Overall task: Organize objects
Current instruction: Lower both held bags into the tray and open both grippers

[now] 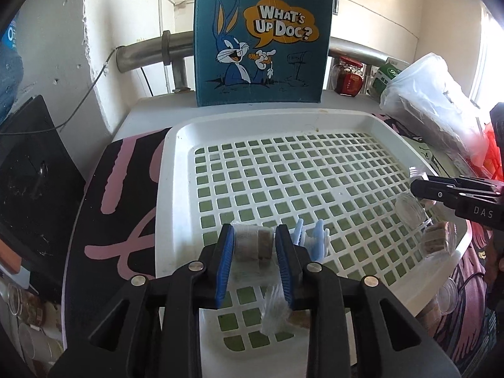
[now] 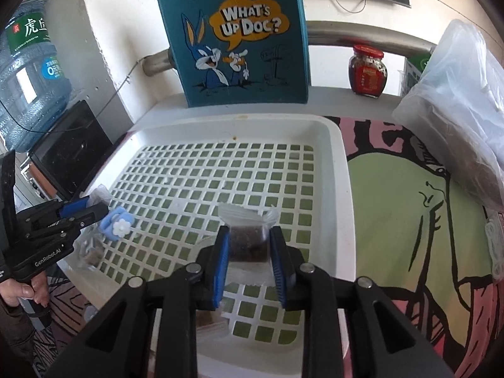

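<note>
Right wrist: water jug (image 2: 30, 72) beyond tray (image 2: 338, 189).

Bare tray (image 2: 334, 170) middle (bag (image 2: 239, 41) behind)

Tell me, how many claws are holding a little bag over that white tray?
2. The left claw pinches a clear bag near the tray's left edge; the right claw pinches a dark-filled bag nearer the front middle. More bags may be hidden below.

clear snack packet (image 1: 252, 245) and dark-filled packet (image 2: 248, 242) over white grid tray (image 2: 334, 170).
</note>
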`<move>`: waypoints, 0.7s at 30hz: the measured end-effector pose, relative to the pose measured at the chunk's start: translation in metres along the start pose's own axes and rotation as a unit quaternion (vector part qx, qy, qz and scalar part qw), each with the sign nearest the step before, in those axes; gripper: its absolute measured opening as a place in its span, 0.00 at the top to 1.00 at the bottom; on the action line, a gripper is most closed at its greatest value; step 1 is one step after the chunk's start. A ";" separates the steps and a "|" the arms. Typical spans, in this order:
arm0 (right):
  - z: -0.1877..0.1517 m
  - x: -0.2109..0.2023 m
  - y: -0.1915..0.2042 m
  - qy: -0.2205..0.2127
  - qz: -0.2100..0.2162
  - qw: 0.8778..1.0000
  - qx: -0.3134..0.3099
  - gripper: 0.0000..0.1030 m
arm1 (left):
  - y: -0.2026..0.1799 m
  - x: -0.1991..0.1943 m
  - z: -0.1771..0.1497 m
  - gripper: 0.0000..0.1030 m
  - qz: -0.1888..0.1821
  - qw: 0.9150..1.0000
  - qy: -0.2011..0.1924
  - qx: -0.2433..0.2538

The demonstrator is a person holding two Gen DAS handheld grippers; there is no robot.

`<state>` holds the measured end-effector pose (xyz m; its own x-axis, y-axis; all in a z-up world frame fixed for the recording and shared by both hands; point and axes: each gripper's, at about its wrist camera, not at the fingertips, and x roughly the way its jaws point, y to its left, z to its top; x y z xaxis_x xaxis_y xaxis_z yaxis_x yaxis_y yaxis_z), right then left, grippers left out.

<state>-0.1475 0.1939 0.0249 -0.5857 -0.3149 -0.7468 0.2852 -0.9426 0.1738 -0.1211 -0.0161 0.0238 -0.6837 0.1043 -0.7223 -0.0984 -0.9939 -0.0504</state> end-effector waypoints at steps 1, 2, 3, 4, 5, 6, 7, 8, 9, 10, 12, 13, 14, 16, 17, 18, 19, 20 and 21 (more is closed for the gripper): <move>0.000 -0.001 -0.001 0.000 -0.001 1.000 0.006 0.74 | 0.002 -0.001 0.000 0.58 -0.010 1.000 -0.001 -0.007; 0.000 -0.005 -0.003 -0.006 0.002 1.000 0.011 0.68 | 0.003 -0.005 0.001 0.51 -0.016 1.000 -0.007 -0.014; 0.000 -0.013 -0.004 -0.017 0.005 1.000 0.016 0.57 | 0.004 -0.010 0.001 0.39 -0.019 0.999 -0.017 -0.019; 0.001 -0.023 -0.004 -0.034 0.010 0.999 0.020 0.52 | 0.005 -0.016 0.003 0.33 -0.022 0.999 -0.030 -0.023; 0.001 -0.035 -0.004 -0.052 0.017 0.998 0.023 0.48 | 0.006 -0.025 0.004 0.30 -0.024 0.998 -0.044 -0.026; 0.001 -0.048 -0.005 -0.067 0.026 0.997 0.027 0.47 | 0.006 -0.034 0.005 0.24 -0.026 0.998 -0.055 -0.029; 0.000 -0.061 -0.004 -0.083 0.035 0.995 0.030 0.47 | 0.006 -0.045 0.005 0.19 -0.029 0.997 -0.068 -0.032; -0.002 -0.076 -0.004 -0.100 0.041 0.994 0.032 0.47 | 0.007 -0.055 0.005 0.18 -0.030 0.996 -0.080 -0.034; -0.005 -0.090 -0.003 -0.114 0.046 0.992 0.032 0.47 | 0.007 -0.065 0.004 0.16 -0.031 0.995 -0.090 -0.036; -0.010 -0.104 -0.001 -0.127 0.051 0.990 0.031 0.47 | 0.007 -0.076 0.002 0.15 -0.035 0.994 -0.100 -0.037; -0.019 -0.126 0.004 -0.145 0.059 0.987 0.021 0.43 | 0.006 -0.093 -0.003 0.15 -0.043 0.992 -0.112 -0.038; -0.025 -0.134 0.007 -0.150 0.062 0.987 0.014 0.42 | 0.005 -0.101 -0.007 0.15 -0.046 0.991 -0.116 -0.036; -0.031 -0.142 0.011 -0.151 0.067 0.986 0.006 0.42 | 0.002 -0.108 -0.012 0.15 -0.048 0.991 -0.120 -0.033; -0.043 -0.150 0.017 -0.147 0.069 0.987 -0.009 0.41 | -0.001 -0.117 -0.022 0.14 -0.050 0.992 -0.114 -0.028; -0.050 -0.151 0.020 -0.139 0.070 0.988 -0.012 0.41 | -0.003 -0.119 -0.028 0.14 -0.051 0.992 -0.109 -0.026; -0.056 -0.149 0.021 -0.129 0.071 0.989 -0.013 0.41 | -0.006 -0.119 -0.034 0.14 -0.053 0.993 -0.102 -0.025; -0.062 -0.146 0.022 -0.118 0.073 0.990 -0.013 0.41 | -0.008 -0.118 -0.041 0.14 -0.056 0.994 -0.092 -0.025; -0.068 -0.140 0.023 -0.105 0.074 0.992 -0.016 0.41 | -0.011 -0.117 -0.048 0.14 -0.060 0.995 -0.081 -0.022; -0.074 -0.135 0.026 -0.091 0.070 0.993 -0.022 0.42 | -0.014 -0.114 -0.055 0.14 -0.063 0.995 -0.070 -0.020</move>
<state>-0.0053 0.2201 0.0825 -0.6643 -0.4604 -0.5888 0.4030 -0.8841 0.2366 -0.0018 -0.0161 0.0688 -0.7626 0.2289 -0.6050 -0.1628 -0.9731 -0.1630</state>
